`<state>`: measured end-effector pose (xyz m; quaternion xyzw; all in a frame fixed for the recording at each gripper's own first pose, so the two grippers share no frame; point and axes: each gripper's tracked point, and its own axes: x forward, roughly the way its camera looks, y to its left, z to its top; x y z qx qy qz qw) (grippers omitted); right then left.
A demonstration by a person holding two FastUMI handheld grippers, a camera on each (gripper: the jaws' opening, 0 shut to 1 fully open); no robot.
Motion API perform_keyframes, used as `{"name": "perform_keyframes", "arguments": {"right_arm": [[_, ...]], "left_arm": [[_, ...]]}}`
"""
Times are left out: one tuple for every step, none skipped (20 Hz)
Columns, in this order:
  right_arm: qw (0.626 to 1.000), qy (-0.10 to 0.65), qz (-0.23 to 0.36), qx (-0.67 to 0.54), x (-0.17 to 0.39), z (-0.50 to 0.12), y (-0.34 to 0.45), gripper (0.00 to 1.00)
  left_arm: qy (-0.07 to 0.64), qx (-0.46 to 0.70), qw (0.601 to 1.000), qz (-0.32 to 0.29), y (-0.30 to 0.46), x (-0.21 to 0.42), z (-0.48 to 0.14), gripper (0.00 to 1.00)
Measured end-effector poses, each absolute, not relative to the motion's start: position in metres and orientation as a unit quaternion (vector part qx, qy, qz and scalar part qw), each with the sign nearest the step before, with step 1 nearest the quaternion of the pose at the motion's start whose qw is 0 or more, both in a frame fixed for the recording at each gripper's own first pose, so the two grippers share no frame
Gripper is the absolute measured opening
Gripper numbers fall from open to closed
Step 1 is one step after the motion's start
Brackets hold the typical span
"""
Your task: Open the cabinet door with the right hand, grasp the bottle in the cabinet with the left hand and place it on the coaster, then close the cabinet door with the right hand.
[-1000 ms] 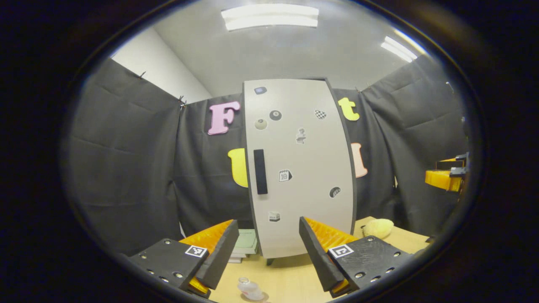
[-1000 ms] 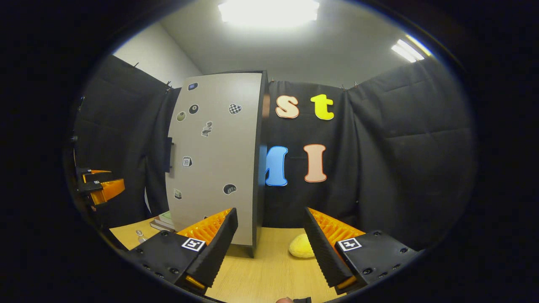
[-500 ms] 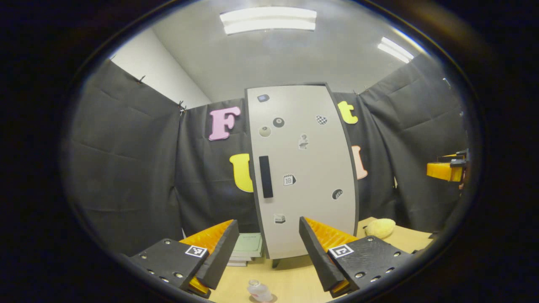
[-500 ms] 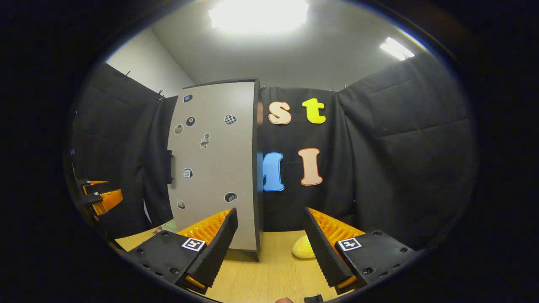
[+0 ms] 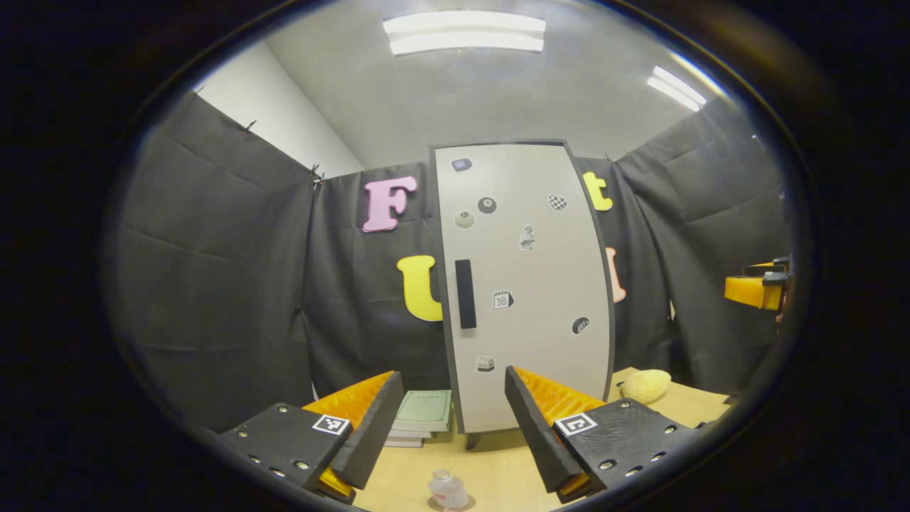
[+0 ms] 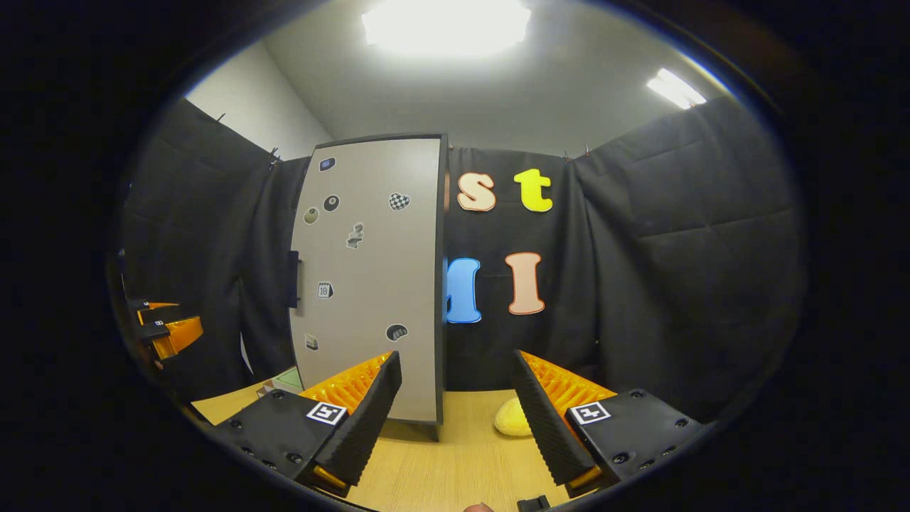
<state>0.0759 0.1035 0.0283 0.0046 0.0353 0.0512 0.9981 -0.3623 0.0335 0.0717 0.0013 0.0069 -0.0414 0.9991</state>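
While the left tongs [image 5: 449, 419] stand spread with nothing between the 2 fingers, the bottle [image 5: 448, 489] sits upright on the worktop [image 5: 498, 466] just beyond and below them, near the front edge. Whether a coaster lies under it I cannot tell; only a faint round shadow shows at its base.

Behind the bottle rises the cabinet [image 5: 526, 284], its pale door [image 5: 540, 370] flush and closed, with a dark vertical handle [image 5: 465, 294] along its left side and several small stickers [image 5: 502, 299] scattered over it. Beside the cabinet's left foot lies a stack of books [image 5: 421, 418], topped by a green cover. Past the cabinet toward the worktop's right edge rests a yellow plush [image 5: 645, 385].

The right tongs [image 6: 455, 416] are likewise released, gaping wide above bare wood, and hold nothing. From the right gripper view the cabinet stands to the left, the yellow plush sits just behind the right finger [image 6: 547, 419], and the other tongs appear far off at the left rim.
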Motion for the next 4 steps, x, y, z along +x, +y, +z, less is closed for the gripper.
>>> {"name": "perform_keyframes", "arguments": {"right_arm": [[0.998,0.035,0.050,0.002,0.0744,0.0290,0.1033,0.98],[0.998,0.034,0.049,0.001,0.0737,0.0301,0.1043,0.98],[0.998,0.034,0.050,0.000,0.0724,0.0304,0.1055,0.95],[0.998,0.034,0.050,0.001,0.0718,0.0313,0.1062,0.98]], "left_arm": [[0.007,0.000,0.999,-0.040,0.0365,-0.3629,0.0712,0.87],[0.008,0.000,0.999,-0.037,0.0397,-0.3644,0.0707,0.89],[0.008,0.000,0.999,-0.034,0.0438,-0.3627,0.0698,0.87],[0.009,-0.001,0.999,-0.032,0.0461,-0.3631,0.0699,0.87]]}}
